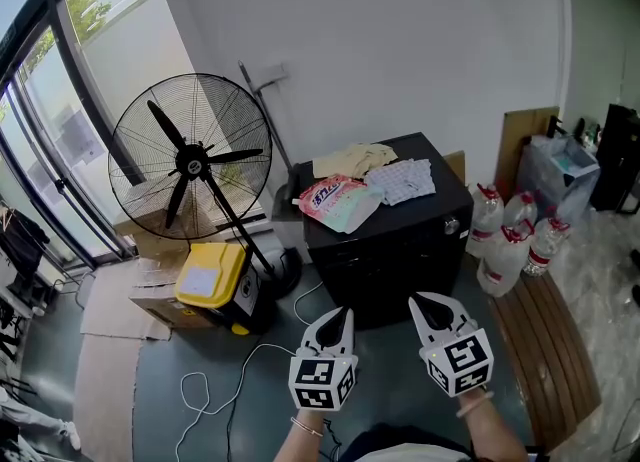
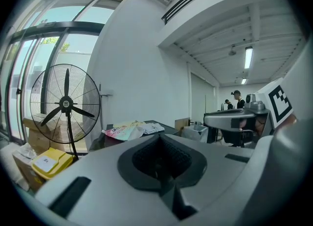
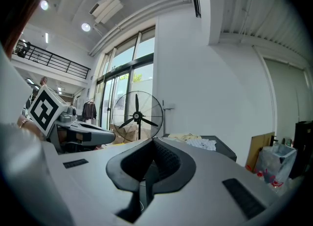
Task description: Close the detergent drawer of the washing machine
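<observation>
Our left gripper point(image 1: 341, 313) and right gripper point(image 1: 421, 300) are both pinched together and empty, well short of the black cabinet point(image 1: 400, 245). We can't spot the detergent drawer from here, so we might shove the wrong panel.

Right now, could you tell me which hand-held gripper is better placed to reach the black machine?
Probably right: the right hand-held gripper is slightly farther forward than the left hand-held gripper, facing the black machine. Both shut.

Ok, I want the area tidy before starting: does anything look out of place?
The pink pouch seems to overhang the black unit's top edge, beside loose cloths, and a white cable loops untidily across the floor.
</observation>
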### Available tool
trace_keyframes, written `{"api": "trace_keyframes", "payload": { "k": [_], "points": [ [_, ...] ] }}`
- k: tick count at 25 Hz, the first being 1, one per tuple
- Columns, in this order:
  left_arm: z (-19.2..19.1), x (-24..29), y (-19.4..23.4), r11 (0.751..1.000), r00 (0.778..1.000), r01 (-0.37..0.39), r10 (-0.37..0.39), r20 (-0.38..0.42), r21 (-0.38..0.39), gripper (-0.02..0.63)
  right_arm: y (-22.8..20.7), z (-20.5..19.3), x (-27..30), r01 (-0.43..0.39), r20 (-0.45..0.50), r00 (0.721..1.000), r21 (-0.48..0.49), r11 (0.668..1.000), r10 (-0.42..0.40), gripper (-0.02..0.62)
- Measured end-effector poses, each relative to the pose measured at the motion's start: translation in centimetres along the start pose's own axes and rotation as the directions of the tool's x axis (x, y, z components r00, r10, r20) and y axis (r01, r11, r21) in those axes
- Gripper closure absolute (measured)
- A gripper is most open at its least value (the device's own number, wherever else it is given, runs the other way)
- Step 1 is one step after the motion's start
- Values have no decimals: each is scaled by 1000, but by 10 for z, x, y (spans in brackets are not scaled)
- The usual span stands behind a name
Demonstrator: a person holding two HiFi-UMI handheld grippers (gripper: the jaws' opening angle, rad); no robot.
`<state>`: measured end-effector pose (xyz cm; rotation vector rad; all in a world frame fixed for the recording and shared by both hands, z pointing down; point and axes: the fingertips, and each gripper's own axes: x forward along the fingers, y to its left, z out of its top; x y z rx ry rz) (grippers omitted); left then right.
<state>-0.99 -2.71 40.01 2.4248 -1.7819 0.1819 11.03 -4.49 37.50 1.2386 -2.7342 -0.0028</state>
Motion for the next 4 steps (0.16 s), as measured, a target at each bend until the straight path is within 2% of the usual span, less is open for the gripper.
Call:
{"api": "trace_keyframes", "payload": {
  "k": [4],
  "points": [
    [2,2,-1,1000,1000,4,-4,5,1,591,-1,0,1,1,2,1000,-2,1000,-1,571]
  ]
}}
